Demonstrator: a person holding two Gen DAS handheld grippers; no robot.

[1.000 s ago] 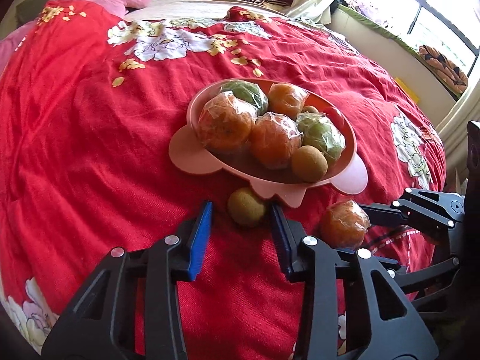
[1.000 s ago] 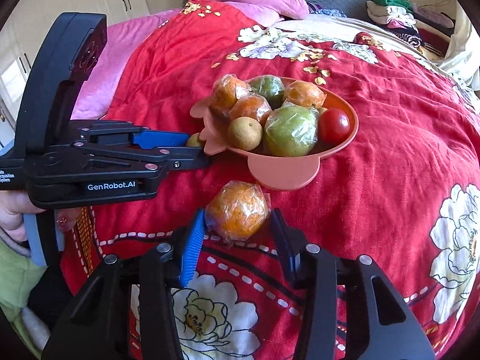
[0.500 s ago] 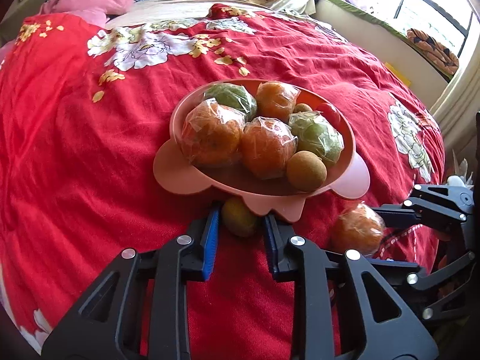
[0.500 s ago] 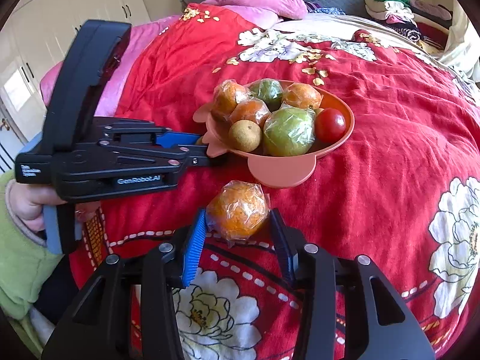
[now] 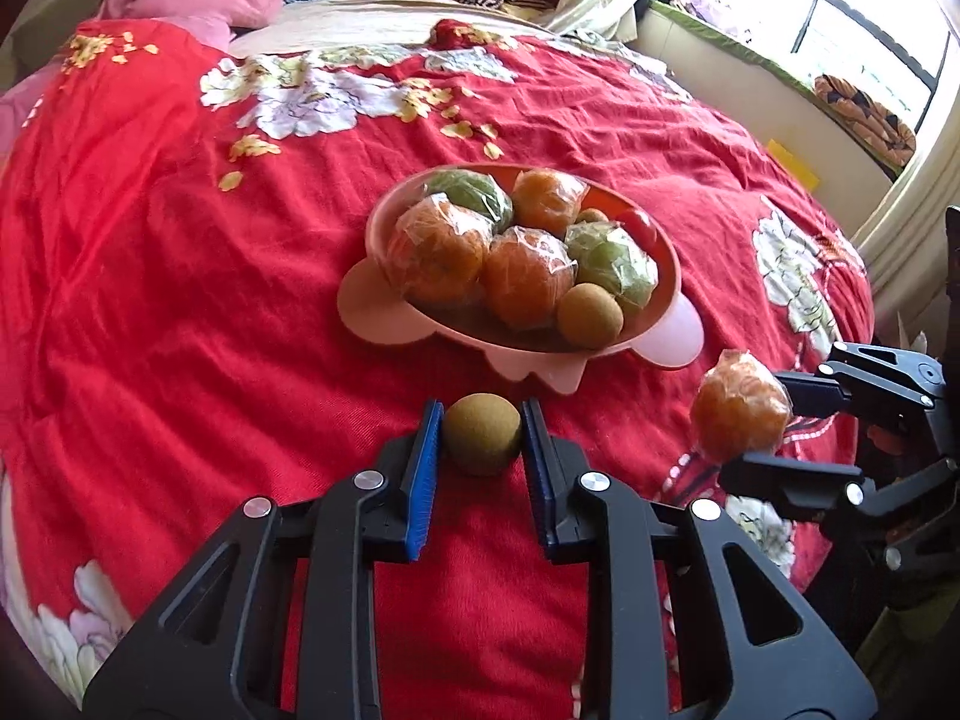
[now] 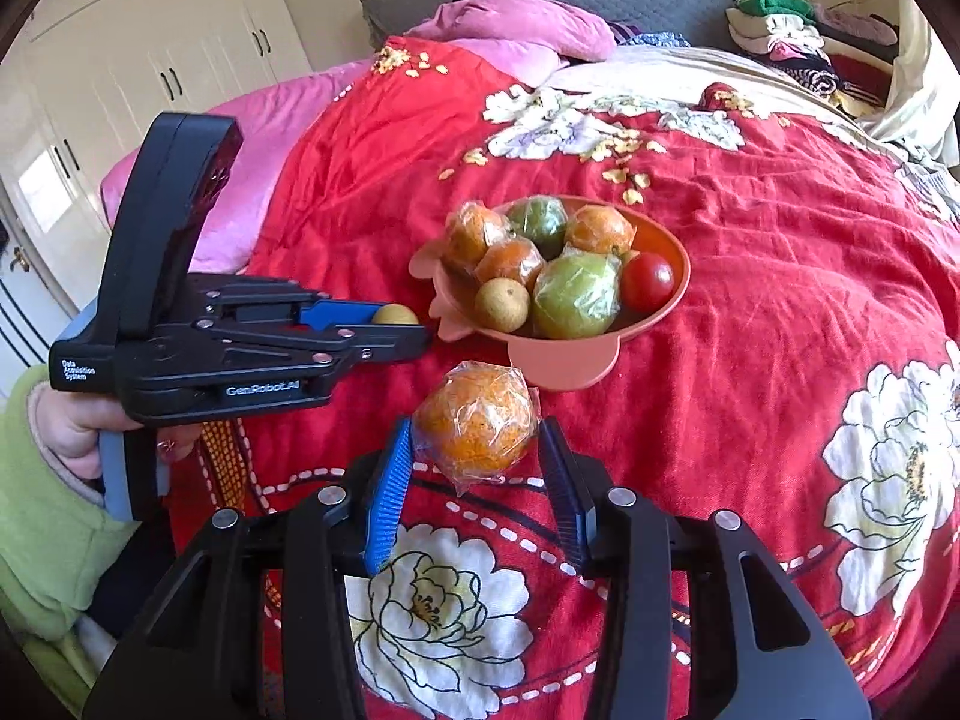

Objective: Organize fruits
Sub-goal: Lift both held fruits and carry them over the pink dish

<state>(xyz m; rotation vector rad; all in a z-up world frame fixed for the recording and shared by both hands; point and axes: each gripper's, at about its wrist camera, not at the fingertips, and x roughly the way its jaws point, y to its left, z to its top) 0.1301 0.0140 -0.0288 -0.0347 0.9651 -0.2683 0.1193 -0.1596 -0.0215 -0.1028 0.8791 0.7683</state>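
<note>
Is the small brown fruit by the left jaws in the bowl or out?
Out. The small brown fruit sits clamped in the left gripper, over the red bedspread, just short of the pink bowl.

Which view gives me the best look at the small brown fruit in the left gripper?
The left wrist view: the small brown fruit sits centred and unobstructed between the left gripper pads, which press on both sides. In the right wrist view only a sliver of it peeks out past the gripper's fingers, seen side-on.

Glossy film-wrapped orange [image 6: 477,423], cloth bedspread [image 6: 780,252]
</note>
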